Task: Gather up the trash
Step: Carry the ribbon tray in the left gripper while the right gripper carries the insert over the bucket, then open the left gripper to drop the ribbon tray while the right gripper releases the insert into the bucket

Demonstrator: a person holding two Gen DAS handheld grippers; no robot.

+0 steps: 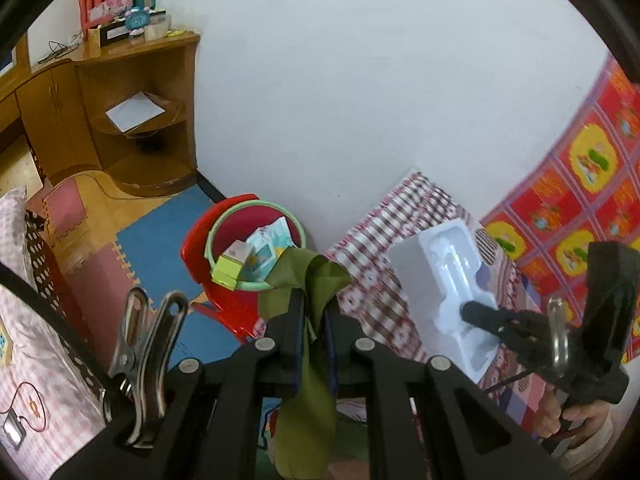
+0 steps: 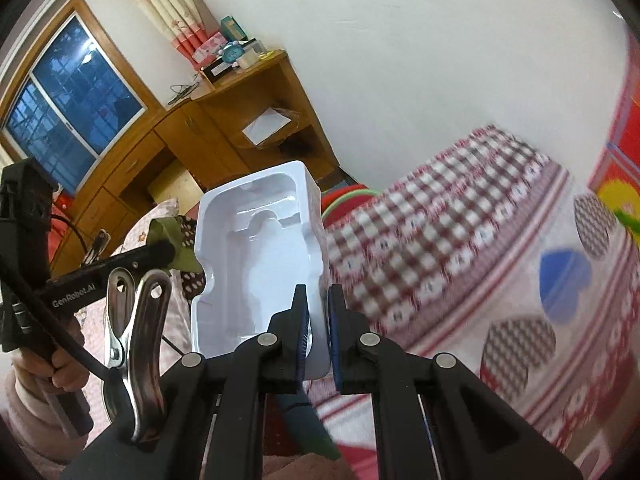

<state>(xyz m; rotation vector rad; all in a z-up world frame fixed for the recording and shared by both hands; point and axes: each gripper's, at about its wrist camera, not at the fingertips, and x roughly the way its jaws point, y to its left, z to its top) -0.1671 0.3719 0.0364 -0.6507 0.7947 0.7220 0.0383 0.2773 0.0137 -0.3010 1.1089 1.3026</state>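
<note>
My left gripper (image 1: 314,300) is shut on an olive green wrapper (image 1: 310,280) that hangs down between its fingers. It is held in the air just short of a red bin with a green rim (image 1: 256,252), which holds small boxes and a blue packet. My right gripper (image 2: 318,304) is shut on the edge of a white moulded plastic tray (image 2: 260,256), held upright in the air. In the left wrist view the tray (image 1: 444,276) and the right gripper (image 1: 476,314) are to the right, over the bed. The green wrapper also shows in the right wrist view (image 2: 168,232).
A bed with checked and patterned covers (image 2: 460,240) fills the right side. A wooden desk with corner shelves (image 1: 132,120) stands against the white wall. Blue and pink foam mats (image 1: 152,240) cover the floor by the bin. A pink quilt (image 1: 24,320) lies at the left.
</note>
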